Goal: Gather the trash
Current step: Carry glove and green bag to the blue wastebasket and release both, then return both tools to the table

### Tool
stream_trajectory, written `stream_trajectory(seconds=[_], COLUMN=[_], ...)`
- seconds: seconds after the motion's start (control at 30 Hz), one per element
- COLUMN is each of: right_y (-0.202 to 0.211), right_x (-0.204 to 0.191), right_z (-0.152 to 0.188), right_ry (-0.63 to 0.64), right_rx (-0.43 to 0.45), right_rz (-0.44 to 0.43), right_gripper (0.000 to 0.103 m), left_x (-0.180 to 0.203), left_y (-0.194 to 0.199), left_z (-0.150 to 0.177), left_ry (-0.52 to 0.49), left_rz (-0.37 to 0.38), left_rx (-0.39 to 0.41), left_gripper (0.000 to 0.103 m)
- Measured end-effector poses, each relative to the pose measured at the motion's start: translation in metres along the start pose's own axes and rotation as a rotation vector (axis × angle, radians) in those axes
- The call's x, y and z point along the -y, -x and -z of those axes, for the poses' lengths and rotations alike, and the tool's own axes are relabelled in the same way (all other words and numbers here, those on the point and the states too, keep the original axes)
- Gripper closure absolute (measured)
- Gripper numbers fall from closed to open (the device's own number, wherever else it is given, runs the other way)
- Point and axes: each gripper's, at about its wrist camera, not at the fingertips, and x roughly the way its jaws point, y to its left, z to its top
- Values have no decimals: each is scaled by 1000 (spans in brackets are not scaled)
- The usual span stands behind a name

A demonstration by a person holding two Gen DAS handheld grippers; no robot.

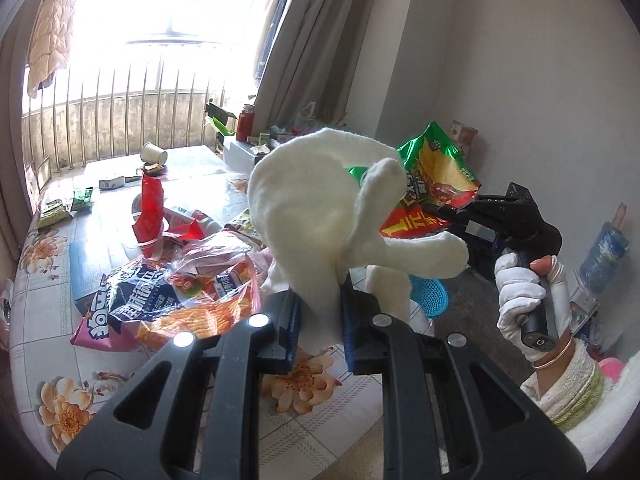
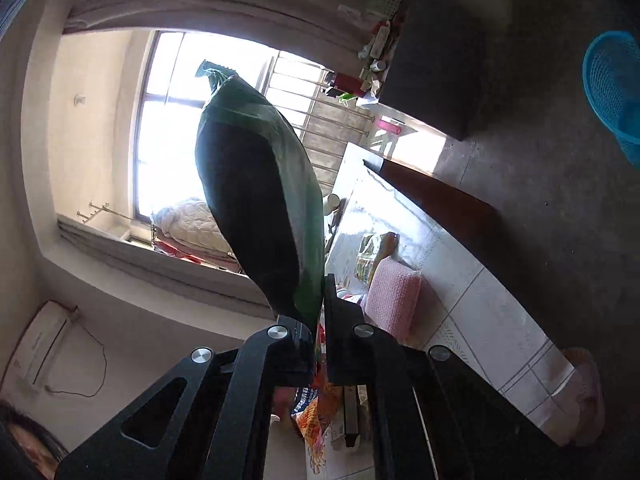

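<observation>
While left gripper [image 1: 316, 316] pinches white tissue [image 1: 316, 200] | right gripper [image 2: 318, 344] clamps green snack bag [image 2: 260, 200]

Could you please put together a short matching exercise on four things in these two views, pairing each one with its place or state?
Things:
1. white glove
2. green snack bag
3. blue mesh basket
4. paper cup

Places or states:
A. lying on its side at the far end of the table
B. standing on the floor beside the table
C. clamped in the left gripper
D. clamped in the right gripper

Pairs: 1-C, 2-D, 3-B, 4-A
</observation>
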Motion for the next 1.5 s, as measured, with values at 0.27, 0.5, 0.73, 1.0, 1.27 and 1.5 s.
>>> stream_trajectory(seconds=[0.27,0.5,0.73,1.0,1.27,1.5], right_y=[143,176,161,141,121,143], right_x=[72,155,224,280,350,363], right_z=[-39,-58,-80,-144,-178,-133], right_ry=[-29,-176,-318,-431,-505,-522], right_rx=[329,372,323,357,346,348], right_rz=[252,403,431,433,570,540], right_gripper=[99,99,99,94,54,54], left_x=[84,168,241,286,262,209], left_y=[-123,-278,-417,-554,-605,-551], left_z=[-55,-65,-22,3,-1,-28], left_ry=[-80,-72,-136,-164,-64,-52], left_rz=[211,344,340,285,191,202], left_rx=[-197,-479,-736,-844,-816,-712], left_gripper=[87,87,87,80,29,29])
